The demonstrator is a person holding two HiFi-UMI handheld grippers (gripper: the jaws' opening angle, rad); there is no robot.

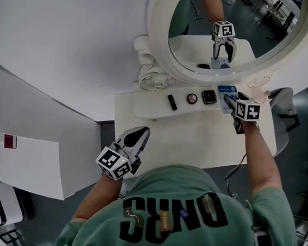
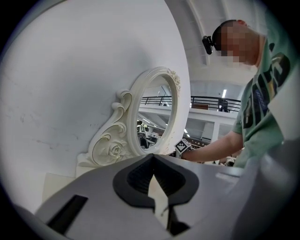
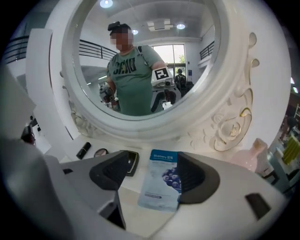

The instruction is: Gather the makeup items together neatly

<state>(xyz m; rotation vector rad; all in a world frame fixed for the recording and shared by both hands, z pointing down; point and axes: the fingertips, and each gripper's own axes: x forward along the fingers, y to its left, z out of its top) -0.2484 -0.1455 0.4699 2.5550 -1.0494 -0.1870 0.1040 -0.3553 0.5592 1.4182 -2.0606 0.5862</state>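
Left gripper point(image 2: 152, 158): jaws closed tip to tip, nothing in them, parked over the near-left edge of the cream vanity top point(image 1: 196, 142), well away from the items.

Row on the raised ledge under the mirror frame point(image 3: 225, 117), left to right:
- lipstick point(image 3: 83, 150): short black tube lying flat, glossy hard plastic, slightly off the line of the others
- round compact point(image 3: 101, 153): small disc, dark rim, pinkish centre
- square compact point(image 3: 132, 161): black, rounded corners, shiny lid, partly behind the jaw
- sheet-mask sachet point(image 3: 161, 185): flat blue-and-white foil pouch, blueberry print, thin and floppy, lying flat at the right end

Right gripper point(image 3: 157, 174): jaws spread wide, straddling the sachet; the pads aren't squeezing it.

My read: the placement step for the sachet is done or nearly done, and the four items are already lined up. Next move is probably to back the right gripper straight off so a pad doesn't drag the pouch, which is slick and light and will slide easily. After that, maybe nudge the lipstick in closer; it is round, so it may roll.
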